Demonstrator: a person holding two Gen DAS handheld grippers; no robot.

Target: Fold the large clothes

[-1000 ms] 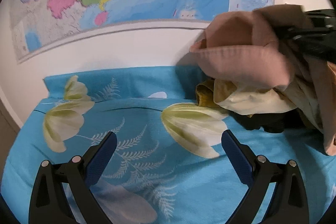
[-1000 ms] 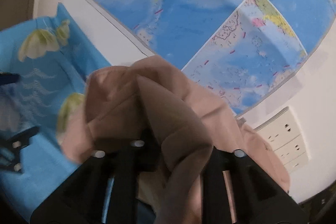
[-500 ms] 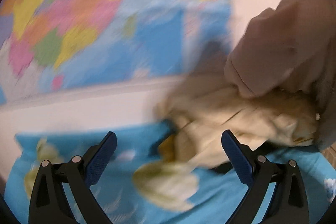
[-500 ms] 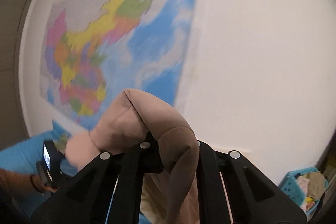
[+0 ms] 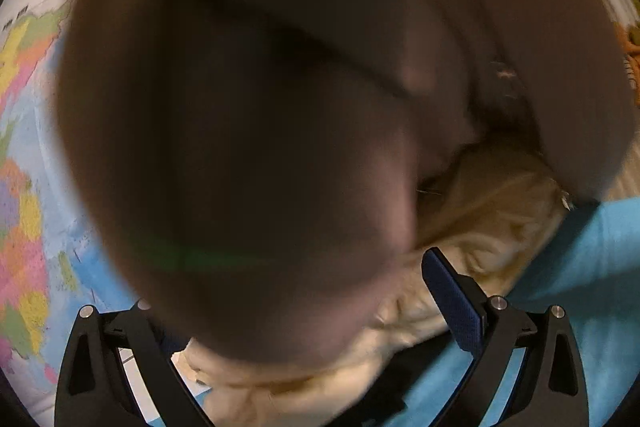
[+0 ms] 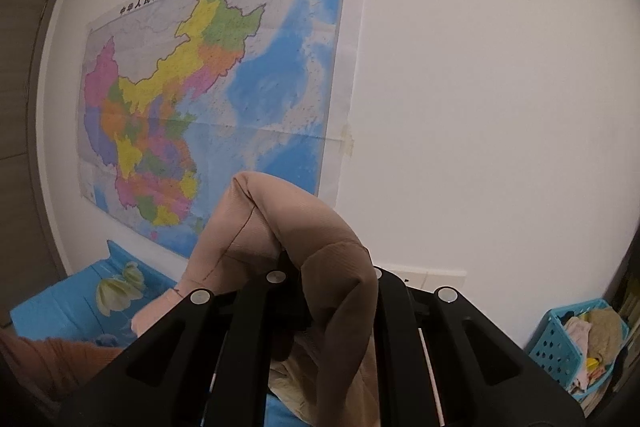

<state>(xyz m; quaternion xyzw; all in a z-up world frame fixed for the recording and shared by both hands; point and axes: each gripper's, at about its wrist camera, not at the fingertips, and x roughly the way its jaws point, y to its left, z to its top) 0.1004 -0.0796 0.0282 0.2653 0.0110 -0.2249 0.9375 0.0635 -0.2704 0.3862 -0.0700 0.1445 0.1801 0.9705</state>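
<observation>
Right now, through my left camera, the pink-brown garment hangs so close that it fills almost the whole view. My left gripper is wide, its jaws are closing a little, and the cloth sits between them, but I cannot tell if the pads press it yet. A cream cloth lies behind on the blue flowered sheet. Through my right camera, my right gripper is pinched tight on the garment, held high before the wall map. I think I should grab one clean edge, not a bunch, then pull both hands apart slowly.
</observation>
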